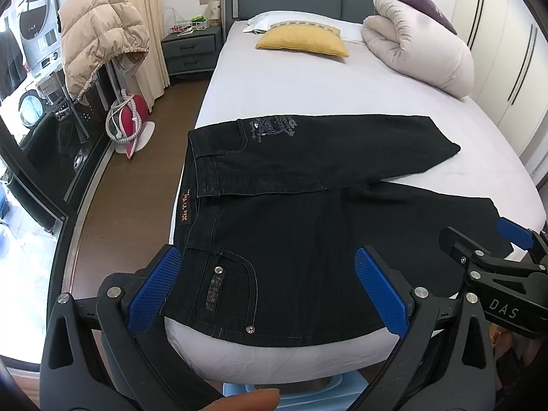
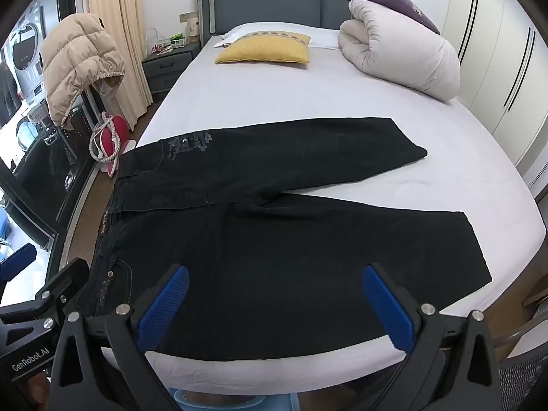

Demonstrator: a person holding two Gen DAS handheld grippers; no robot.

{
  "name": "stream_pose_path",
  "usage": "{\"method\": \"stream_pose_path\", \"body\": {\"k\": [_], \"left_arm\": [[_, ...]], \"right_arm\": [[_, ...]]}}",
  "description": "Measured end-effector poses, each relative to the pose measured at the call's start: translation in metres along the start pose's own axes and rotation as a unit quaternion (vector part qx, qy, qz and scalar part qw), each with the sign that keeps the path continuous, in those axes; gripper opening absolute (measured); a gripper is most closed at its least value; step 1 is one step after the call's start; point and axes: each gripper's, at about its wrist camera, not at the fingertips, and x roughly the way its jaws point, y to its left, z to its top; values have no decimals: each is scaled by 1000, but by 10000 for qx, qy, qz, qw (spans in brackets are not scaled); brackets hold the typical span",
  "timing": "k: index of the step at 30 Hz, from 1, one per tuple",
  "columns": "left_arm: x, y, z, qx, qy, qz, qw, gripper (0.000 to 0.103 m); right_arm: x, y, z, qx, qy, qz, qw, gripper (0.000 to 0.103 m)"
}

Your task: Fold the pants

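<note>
Black jeans (image 1: pixel 308 185) lie spread flat on the white bed (image 1: pixel 291 82), waistband to the left at the bed's edge, the two legs splayed apart to the right. They also show in the right wrist view (image 2: pixel 274 226). My left gripper (image 1: pixel 270 284) is open, its blue pads wide apart above the near hip pocket and waistband. My right gripper (image 2: pixel 274 304) is open above the middle of the near leg, holding nothing. The right gripper (image 1: pixel 493 257) shows at the right in the left wrist view; the left gripper's body (image 2: pixel 41 301) shows at the lower left in the right wrist view.
A yellow pillow (image 1: pixel 303 42) and a rolled white duvet (image 1: pixel 418 48) lie at the head of the bed. A nightstand (image 1: pixel 190 51), a beige puffer jacket (image 1: pixel 99 37) on a rack and a red iron (image 1: pixel 132 120) stand on the floor at the left. White wardrobes (image 1: pixel 513 51) line the right.
</note>
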Motion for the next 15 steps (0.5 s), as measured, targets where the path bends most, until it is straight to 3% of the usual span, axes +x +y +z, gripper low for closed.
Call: {"method": "stream_pose_path", "body": {"k": [15], "left_arm": [[4, 1, -5, 1, 26, 12, 10000, 103]], "right_arm": [[2, 2, -6, -25, 23, -22, 10000, 103]]}}
